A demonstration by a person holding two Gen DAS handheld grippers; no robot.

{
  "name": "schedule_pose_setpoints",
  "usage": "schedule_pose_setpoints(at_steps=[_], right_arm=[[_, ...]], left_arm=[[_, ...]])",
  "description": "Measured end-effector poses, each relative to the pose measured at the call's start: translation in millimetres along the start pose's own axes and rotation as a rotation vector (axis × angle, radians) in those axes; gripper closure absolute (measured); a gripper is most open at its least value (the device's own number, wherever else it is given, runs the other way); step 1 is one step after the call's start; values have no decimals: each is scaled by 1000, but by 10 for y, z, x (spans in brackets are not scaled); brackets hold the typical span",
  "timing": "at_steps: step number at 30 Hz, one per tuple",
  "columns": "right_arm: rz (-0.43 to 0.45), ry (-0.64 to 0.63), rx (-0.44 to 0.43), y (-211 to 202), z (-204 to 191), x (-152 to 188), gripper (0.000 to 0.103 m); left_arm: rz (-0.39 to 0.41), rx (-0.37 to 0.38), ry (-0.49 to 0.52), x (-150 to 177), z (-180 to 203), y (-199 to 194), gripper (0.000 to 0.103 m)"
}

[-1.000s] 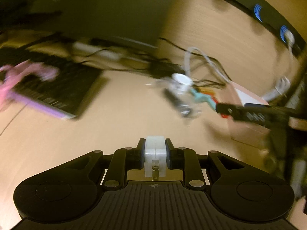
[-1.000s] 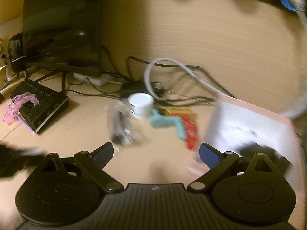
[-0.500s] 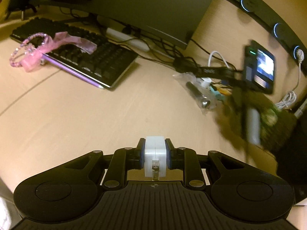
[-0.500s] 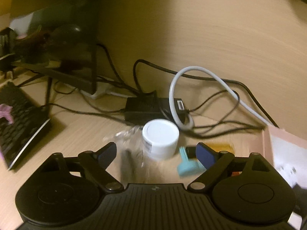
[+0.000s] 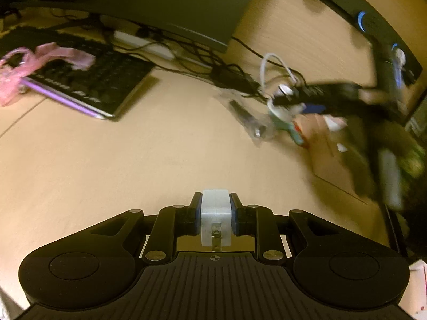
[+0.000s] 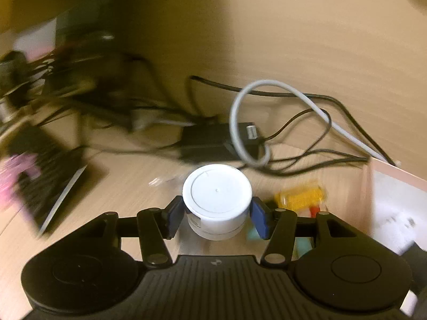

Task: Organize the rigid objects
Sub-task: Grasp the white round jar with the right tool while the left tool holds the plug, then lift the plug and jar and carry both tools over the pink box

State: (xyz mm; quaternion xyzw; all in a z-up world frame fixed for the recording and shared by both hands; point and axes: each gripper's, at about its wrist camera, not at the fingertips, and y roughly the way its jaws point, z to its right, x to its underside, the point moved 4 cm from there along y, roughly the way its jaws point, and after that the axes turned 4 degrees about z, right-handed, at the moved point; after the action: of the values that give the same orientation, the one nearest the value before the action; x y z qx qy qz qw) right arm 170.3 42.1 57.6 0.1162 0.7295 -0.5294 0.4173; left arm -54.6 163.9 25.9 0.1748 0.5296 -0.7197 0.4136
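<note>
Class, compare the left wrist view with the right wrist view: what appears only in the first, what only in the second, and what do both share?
Only the left wrist view shows the left gripper shut on a white plug adapter. Only the right wrist view shows the right gripper, whose jaws have just been closing, flanking a white jar; contact is unclear, and a yellow item lies beside it. Both show the keyboard, the looped white cable and the wooden desk.
</note>
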Motion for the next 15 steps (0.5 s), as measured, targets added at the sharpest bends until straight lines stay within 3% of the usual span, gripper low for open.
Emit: schedule_pose_setpoints(at_steps=[4,7,11,15], right_arm=[[-50,-79,-23,-581,-33,402,49],[-83,-115,10,-883,26,831,49],[-94,-90,94,-1108,201,1306,49],[-57,13,158,-1223,413,1538,49]], left_arm=[[-28,59,62,-49,217,106,79],[-53,106,96,-84,369,210,79],[-99,160,126,-104,582,378,79],[-127,192,179,-86,795,500,79]])
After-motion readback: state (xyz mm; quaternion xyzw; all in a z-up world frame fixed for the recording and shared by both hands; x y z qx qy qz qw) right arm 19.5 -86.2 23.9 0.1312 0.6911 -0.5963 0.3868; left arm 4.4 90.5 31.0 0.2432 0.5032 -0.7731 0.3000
